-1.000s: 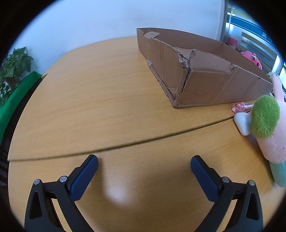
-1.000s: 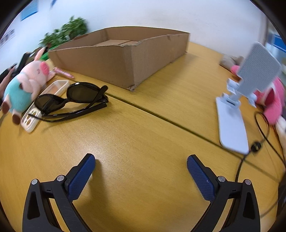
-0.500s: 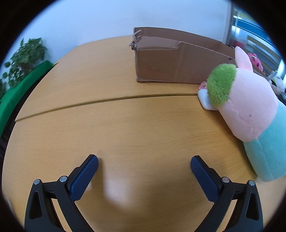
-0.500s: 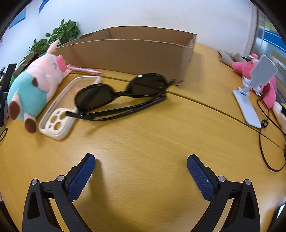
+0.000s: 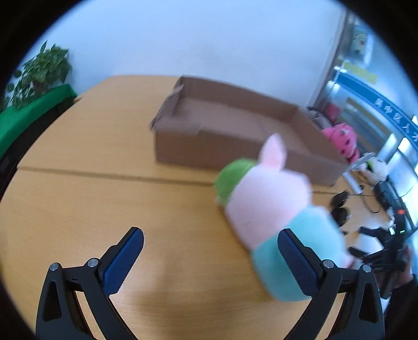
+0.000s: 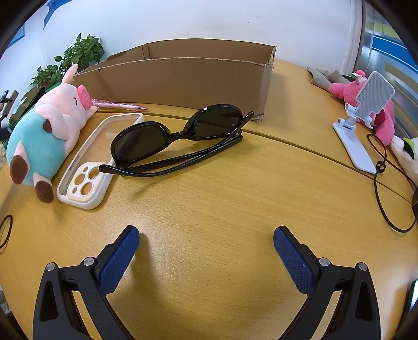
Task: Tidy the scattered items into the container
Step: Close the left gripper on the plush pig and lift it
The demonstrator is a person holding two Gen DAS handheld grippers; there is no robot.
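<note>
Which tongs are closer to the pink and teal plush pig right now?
Left. The left tongs are open right beside the pink and teal plush pig, one finger overlapping it. The right tongs are open farther back, facing the black sunglasses.

It looks like an office. A broad light-wood table point(image 6: 209, 198) meets a plain white wall point(image 6: 209, 18) at the top of the frame. Leafy green potted plants point(image 6: 81, 53) stand at upper left, and a glass partition with a blue stripe point(image 5: 373, 104) at upper right.

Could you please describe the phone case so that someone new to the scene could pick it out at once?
Start at the long cardboard box on the wooden table. In front of it, the phone case lies flat between the plush pig and the black sunglasses, one temple tip resting on it. It alone is cream-rimmed and clear-backed, with round camera cut-outs.
</note>
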